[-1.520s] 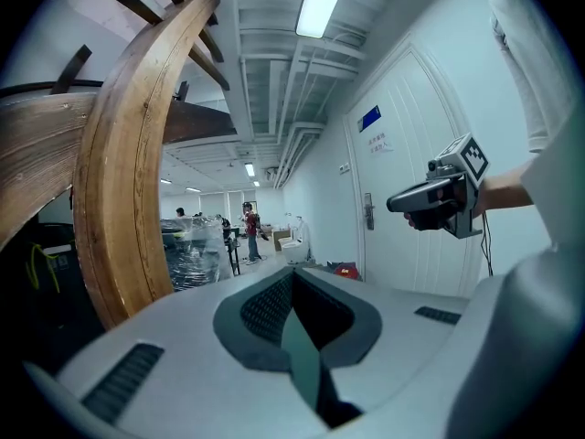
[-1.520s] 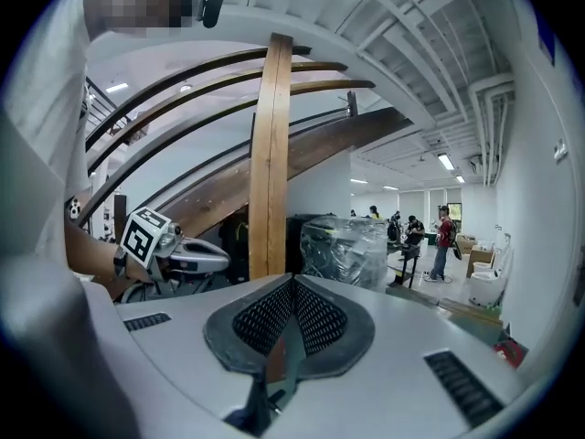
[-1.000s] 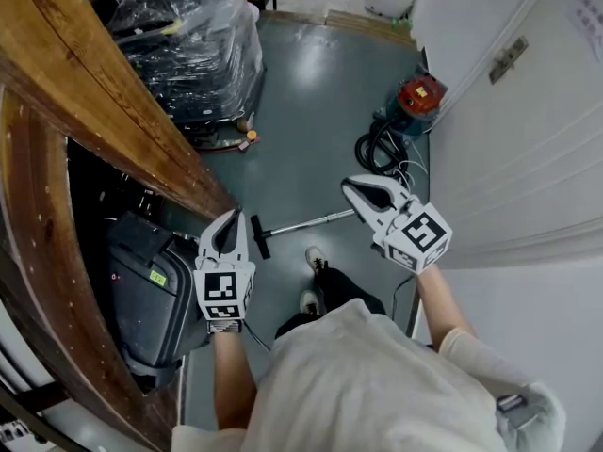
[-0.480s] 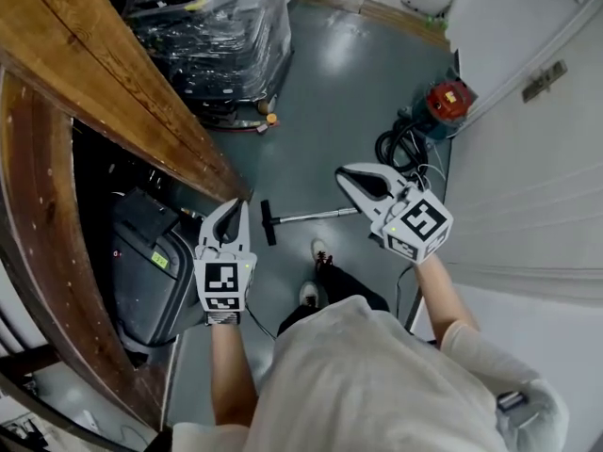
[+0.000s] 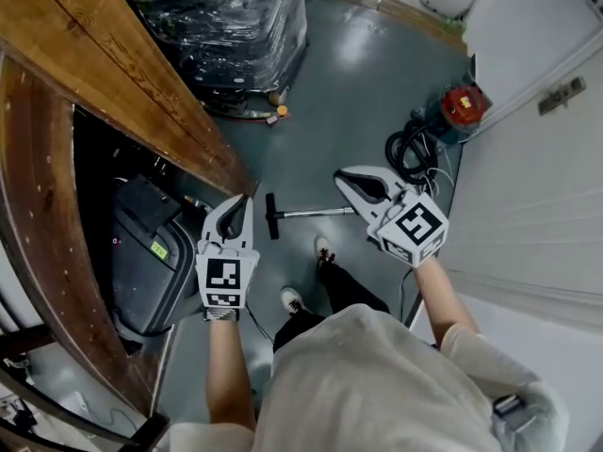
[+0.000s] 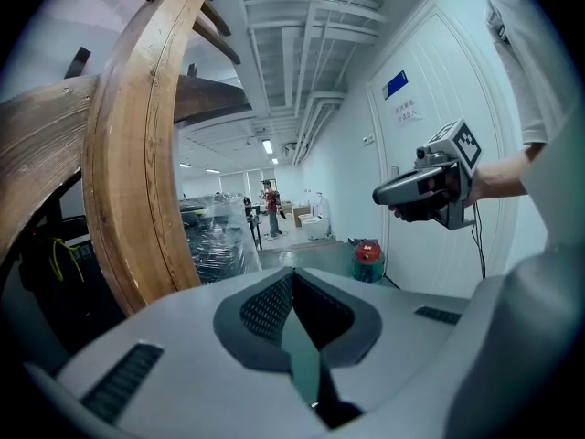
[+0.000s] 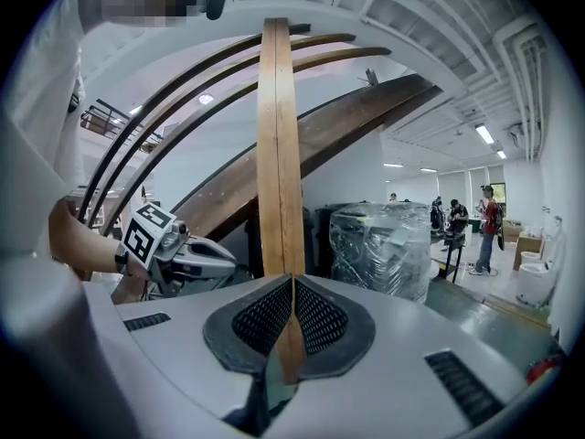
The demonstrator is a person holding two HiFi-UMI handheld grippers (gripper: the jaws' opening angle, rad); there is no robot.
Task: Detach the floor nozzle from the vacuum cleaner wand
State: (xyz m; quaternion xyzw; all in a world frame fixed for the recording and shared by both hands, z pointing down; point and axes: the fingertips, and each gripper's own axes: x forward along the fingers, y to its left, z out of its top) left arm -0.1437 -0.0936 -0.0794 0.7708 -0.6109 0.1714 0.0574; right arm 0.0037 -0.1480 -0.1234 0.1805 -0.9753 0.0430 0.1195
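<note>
The vacuum's silver wand (image 5: 318, 212) lies on the grey floor with the black floor nozzle (image 5: 271, 217) at its left end, just beyond the person's shoes. The wand runs right toward a coiled black hose (image 5: 411, 151) and the red vacuum body (image 5: 464, 107) by the wall. My left gripper (image 5: 247, 199) hangs shut and empty in the air, to the left of the nozzle. My right gripper (image 5: 340, 175) is shut and empty too, held high over the wand's right part. In each gripper view the jaws meet at a seam, on the left gripper (image 6: 292, 280) and on the right gripper (image 7: 292, 289).
A curved wooden beam structure (image 5: 113, 73) fills the left side, with a black case (image 5: 141, 262) under it. A plastic-wrapped pallet (image 5: 226, 26) stands at the back. A white panelled wall (image 5: 537, 168) runs along the right. People stand far off (image 7: 491, 213).
Both grippers have sunk a little, the right one more, and it has drifted toward the wand. One of the person's feet has stepped back. Both pairs of jaws stay shut.
</note>
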